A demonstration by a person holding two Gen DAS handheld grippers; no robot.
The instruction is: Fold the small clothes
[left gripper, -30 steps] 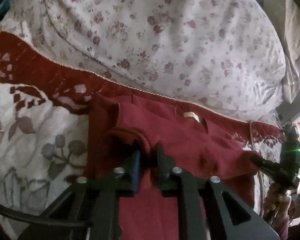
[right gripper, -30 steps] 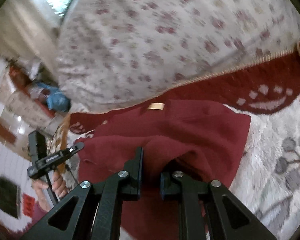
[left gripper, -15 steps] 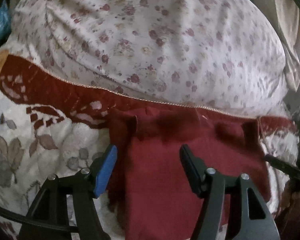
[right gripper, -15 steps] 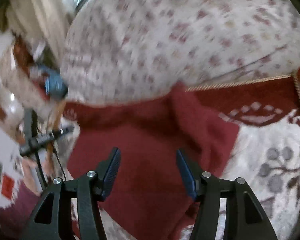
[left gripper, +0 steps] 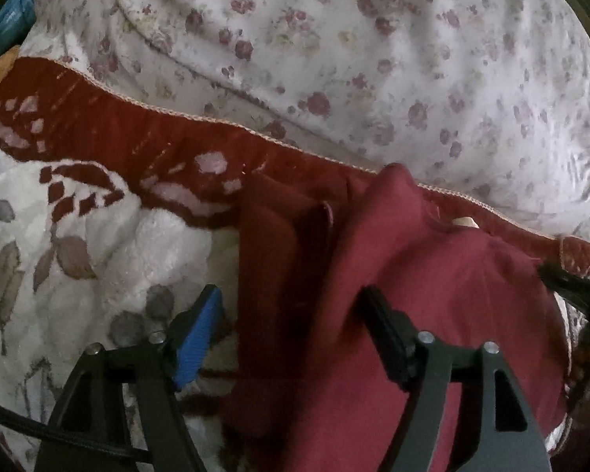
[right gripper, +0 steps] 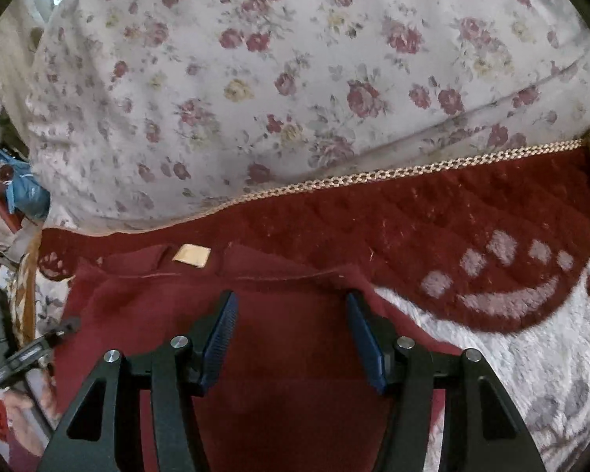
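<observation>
A dark red garment [left gripper: 432, 295] lies on a red and white blanket, partly folded, with a raised fold at its top and a darker flap at its left. My left gripper [left gripper: 291, 303] is open and empty, its jaws wide apart over the garment's left part. In the right wrist view the same garment [right gripper: 287, 338] lies flat with a tan label [right gripper: 191, 255] at its collar. My right gripper [right gripper: 291, 314] is open and empty over the garment's right part. The other gripper [right gripper: 31, 348] shows at the left edge there.
A large floral-print cushion [left gripper: 334, 59] rises behind the blanket and also fills the top of the right wrist view [right gripper: 295, 78]. The blanket's red border with braided trim [right gripper: 413, 173] runs along the cushion. White leaf-pattern pile [left gripper: 78, 255] lies left of the garment. Room clutter [right gripper: 15, 192] stands far left.
One second ago both grippers were shut on folds of the garment. Both have opened and let go. The garment has dropped onto the blanket, and both grippers have drawn back slightly.
</observation>
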